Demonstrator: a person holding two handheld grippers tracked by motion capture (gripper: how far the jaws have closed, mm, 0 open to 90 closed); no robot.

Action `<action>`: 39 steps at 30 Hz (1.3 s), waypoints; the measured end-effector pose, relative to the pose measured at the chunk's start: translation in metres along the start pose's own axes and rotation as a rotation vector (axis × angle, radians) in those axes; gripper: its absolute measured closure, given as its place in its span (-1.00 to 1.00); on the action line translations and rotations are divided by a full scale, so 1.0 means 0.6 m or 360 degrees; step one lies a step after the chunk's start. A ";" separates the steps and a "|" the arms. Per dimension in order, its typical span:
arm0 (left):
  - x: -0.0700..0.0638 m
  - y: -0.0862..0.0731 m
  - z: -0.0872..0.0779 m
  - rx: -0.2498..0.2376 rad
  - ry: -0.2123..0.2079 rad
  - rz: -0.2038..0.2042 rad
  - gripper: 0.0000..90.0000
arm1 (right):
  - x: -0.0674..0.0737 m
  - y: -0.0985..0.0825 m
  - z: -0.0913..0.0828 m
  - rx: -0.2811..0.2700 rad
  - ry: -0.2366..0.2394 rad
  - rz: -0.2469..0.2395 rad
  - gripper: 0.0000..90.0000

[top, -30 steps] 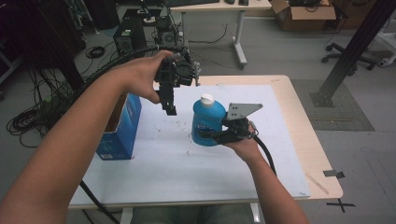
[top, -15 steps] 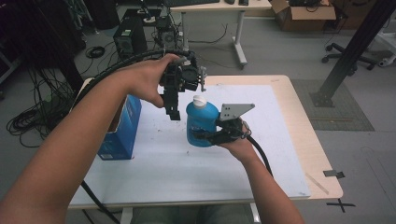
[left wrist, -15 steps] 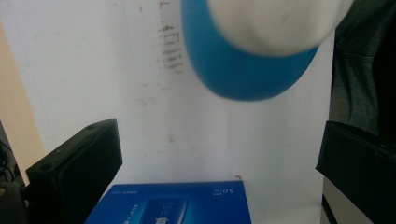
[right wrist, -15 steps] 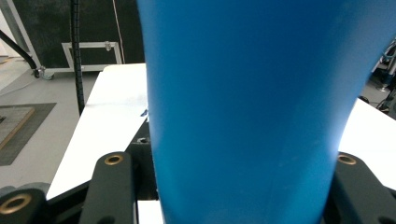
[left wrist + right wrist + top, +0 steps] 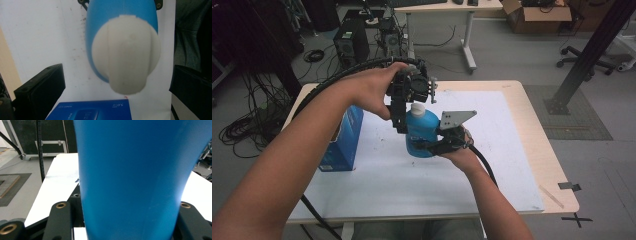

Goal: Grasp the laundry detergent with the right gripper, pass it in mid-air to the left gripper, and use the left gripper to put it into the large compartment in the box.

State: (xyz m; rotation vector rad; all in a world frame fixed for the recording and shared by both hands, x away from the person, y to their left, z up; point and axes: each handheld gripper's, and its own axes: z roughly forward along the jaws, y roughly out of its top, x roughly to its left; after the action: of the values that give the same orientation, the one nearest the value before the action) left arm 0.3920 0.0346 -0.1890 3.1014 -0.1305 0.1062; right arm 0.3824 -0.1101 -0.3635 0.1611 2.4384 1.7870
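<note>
At frame centre the right gripper [image 5: 439, 146] clamps the blue bottle [image 5: 422, 132]; the left gripper [image 5: 404, 117] stands open around its white cap [image 5: 126, 58] — an off-centre closure could twist the bottle loose — or tip it

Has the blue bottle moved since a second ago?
Yes. The blue bottle, held in the right claw, has shifted left, toward the blue box.

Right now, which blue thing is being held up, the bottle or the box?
The blue bottle, white-capped, clamped in the right gripper. The blue box stands on the table, untouched.
</note>
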 end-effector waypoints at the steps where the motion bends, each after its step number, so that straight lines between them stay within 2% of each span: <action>1: 0.000 0.000 0.001 -0.0002 0.0002 0.0000 -1.00 | 0.000 0.000 0.001 0.0001 0.0001 0.0001 0.00; 11: -0.003 0.008 0.008 -0.0004 -0.0004 0.0014 -1.00 | 0.002 0.007 0.019 -0.0006 0.0020 -0.0015 0.00; 21: -0.004 0.015 0.014 -0.0006 -0.0004 0.0026 -1.00 | 0.002 0.009 0.024 0.0002 0.0014 -0.0018 0.00; 39: -0.002 0.020 0.029 0.0043 0.0052 0.0016 -0.99 | 0.003 0.010 0.023 -0.0021 0.0008 -0.0009 0.00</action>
State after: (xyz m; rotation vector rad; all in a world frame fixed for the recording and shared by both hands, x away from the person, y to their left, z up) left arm 0.3912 0.0224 -0.2061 3.1248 -0.1447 0.1603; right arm 0.3828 -0.0952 -0.3619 0.1486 2.4275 1.8027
